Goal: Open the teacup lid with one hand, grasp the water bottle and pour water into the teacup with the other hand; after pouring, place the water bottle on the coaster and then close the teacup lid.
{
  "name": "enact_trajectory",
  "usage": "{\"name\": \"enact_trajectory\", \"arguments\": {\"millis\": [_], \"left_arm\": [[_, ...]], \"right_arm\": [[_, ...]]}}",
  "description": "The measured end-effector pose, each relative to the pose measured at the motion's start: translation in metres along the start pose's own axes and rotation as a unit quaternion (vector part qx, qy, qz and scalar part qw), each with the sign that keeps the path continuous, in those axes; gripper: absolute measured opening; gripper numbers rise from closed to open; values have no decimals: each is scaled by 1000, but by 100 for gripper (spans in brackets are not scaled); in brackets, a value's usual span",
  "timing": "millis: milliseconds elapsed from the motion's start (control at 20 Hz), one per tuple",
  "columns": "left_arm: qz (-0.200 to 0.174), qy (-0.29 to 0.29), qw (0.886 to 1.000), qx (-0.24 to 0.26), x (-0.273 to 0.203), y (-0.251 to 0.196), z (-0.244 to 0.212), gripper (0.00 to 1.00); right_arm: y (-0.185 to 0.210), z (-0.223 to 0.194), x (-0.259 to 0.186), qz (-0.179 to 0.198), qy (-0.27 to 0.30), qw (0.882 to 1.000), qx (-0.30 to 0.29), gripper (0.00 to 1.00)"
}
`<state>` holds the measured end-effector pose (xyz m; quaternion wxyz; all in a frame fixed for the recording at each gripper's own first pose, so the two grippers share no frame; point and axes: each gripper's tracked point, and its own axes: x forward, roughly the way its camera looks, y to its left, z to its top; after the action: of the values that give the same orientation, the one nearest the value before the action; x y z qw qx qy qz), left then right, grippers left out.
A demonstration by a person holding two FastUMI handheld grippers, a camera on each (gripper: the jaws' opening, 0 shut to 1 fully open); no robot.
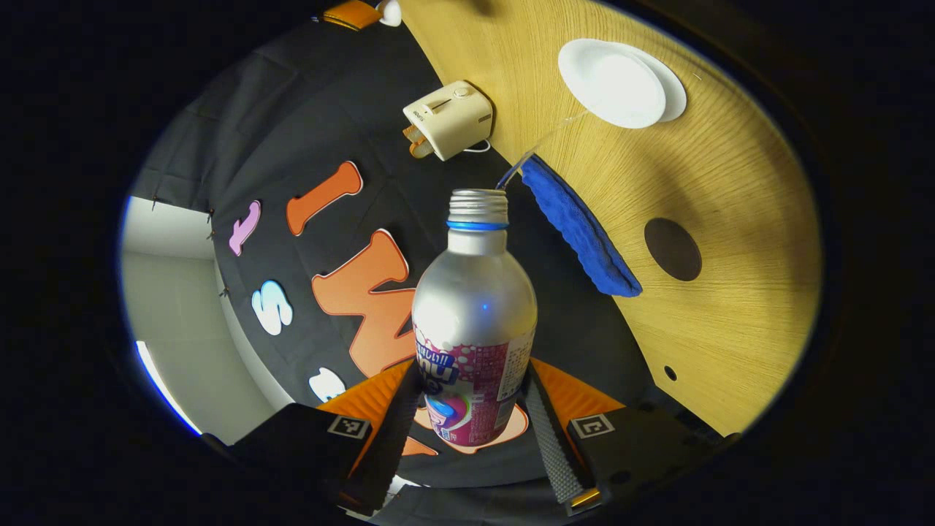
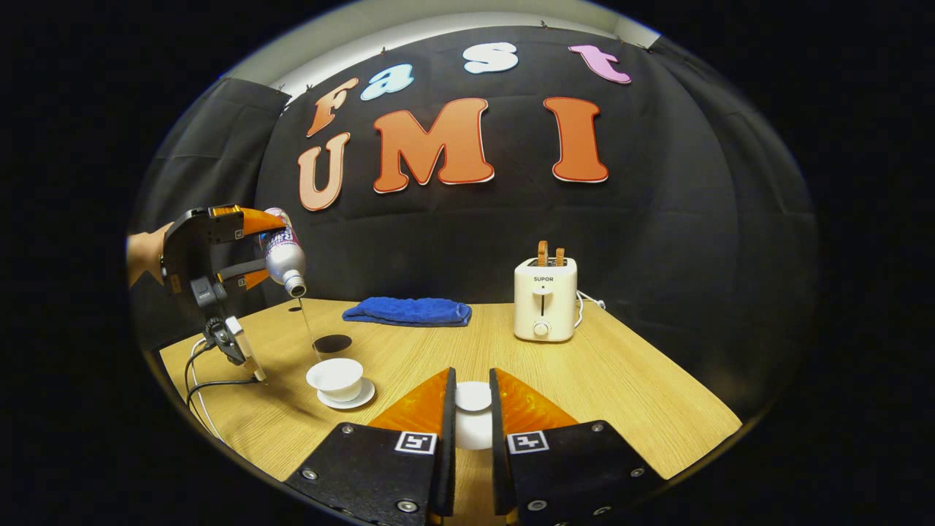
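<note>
Up at the far left, above the bench (image 2: 584, 380), a hand (image 2: 142, 256) holds the left tool (image 1: 473, 409) tipped over, and its two fingers pinch the water bottle (image 1: 475, 321) on both sides. The bottle leans mouth-down and a thin stream of water falls into the open teacup (image 2: 334, 376) on its saucer. Down near the front, the right tool (image 2: 471, 420) points level and pinches the white teacup lid (image 2: 473, 409). A dark round coaster (image 2: 332, 342) lies just behind the cup
</note>
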<state>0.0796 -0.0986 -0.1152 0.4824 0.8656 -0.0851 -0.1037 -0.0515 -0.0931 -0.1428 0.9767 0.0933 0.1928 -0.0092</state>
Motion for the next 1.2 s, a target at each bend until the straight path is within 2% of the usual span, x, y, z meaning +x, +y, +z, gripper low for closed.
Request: {"name": "enact_trajectory", "arguments": {"millis": [100,150,200,350,400,450,500,600,700,750,850,900,1000,1050,1100,1150,1200], "left_arm": [[2,-5,1000,8,0,-1,5,82],[4,-7,1000,13,1,-4,11,82],[6,-9,1000,16,5,-8,16,85],[11,-20,999,24,4,-11,28,87],[11,-24,999,27,4,-12,33,87],[12,-29,999,29,3,-14,38,82],[13,-34,999,32,3,-16,42,84],[13,-39,999,32,3,-18,47,82],[12,-42,999,27,2,-21,50,87],[12,-43,999,26,1,-23,51,84],[17,-44,999,23,0,-24,55,87],[19,-45,999,20,-1,-23,55,84],[33,-41,998,16,-3,-21,56,87],[38,-41,998,12,-3,-21,57,84],[39,-40,998,4,-3,-22,55,81],[41,-38,998,-8,-3,-23,54,84],[42,-33,998,-30,-4,-23,49,80]], "right_arm": [[-1,-1,0,0,1,1000,0,21],[1,-2,0,0,1,1000,1,17],[1,-1,1,0,1,1000,1,21],[3,-5,2,3,6,1000,0,21],[3,-6,2,2,7,1000,1,21],[5,-8,3,4,9,1000,0,21],[6,-9,2,5,10,1000,0,21],[7,-8,2,7,11,1000,-1,21],[8,-7,2,8,10,1000,-1,21],[9,-7,2,8,10,1000,-1,21],[14,-7,4,12,13,1000,-2,21],[15,-7,5,12,14,1000,-3,21],[21,-7,6,16,15,1000,-4,21],[26,-8,7,21,16,1000,-5,21],[29,-7,8,23,17,1000,-8,21],[32,-6,9,25,17,999,-10,21],[35,-4,10,27,17,999,-11,21]]}}
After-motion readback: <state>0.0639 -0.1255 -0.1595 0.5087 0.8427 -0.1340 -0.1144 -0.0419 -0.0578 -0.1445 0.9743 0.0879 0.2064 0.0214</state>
